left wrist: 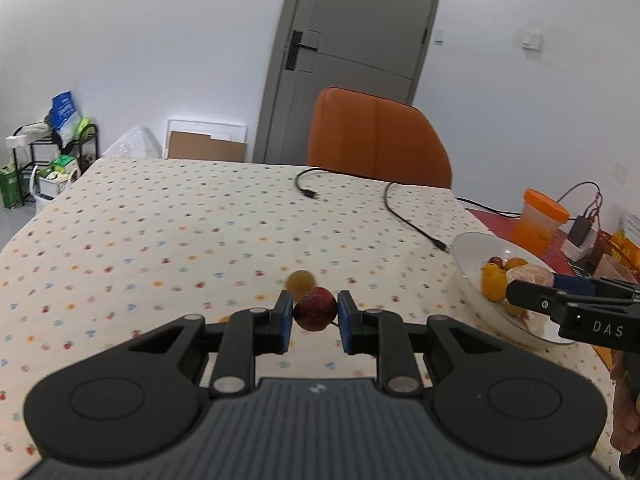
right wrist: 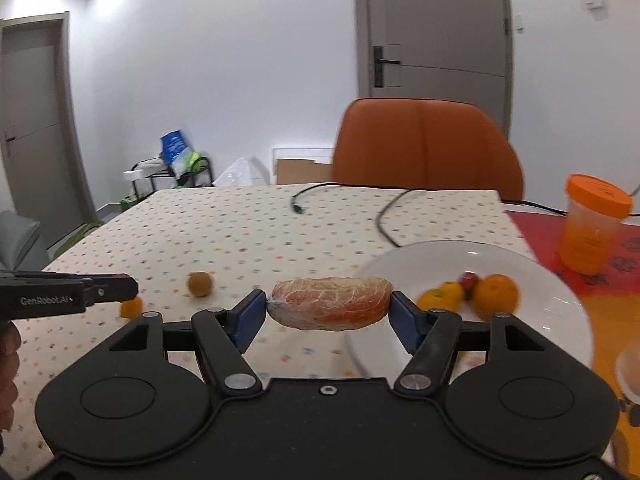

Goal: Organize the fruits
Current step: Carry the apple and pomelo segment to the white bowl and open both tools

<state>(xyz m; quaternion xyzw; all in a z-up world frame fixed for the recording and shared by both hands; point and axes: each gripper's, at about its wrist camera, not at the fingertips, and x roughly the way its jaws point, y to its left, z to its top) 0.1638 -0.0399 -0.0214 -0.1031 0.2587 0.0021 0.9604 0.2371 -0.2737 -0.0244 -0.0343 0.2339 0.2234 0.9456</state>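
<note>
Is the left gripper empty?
No, the left gripper is shut on a red fruit, pinched between its blue pads.

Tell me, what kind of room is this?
Probably a home dining room: a table under a dotted cloth, an orange chair pulled up to it, a door behind, and a plate of fruit.

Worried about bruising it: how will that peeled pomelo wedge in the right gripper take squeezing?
The pomelo wedge looks soft and film-wrapped, so likely squashy and a bit slippery. The right gripper holds only its ends, so it may sag or twist.
</note>
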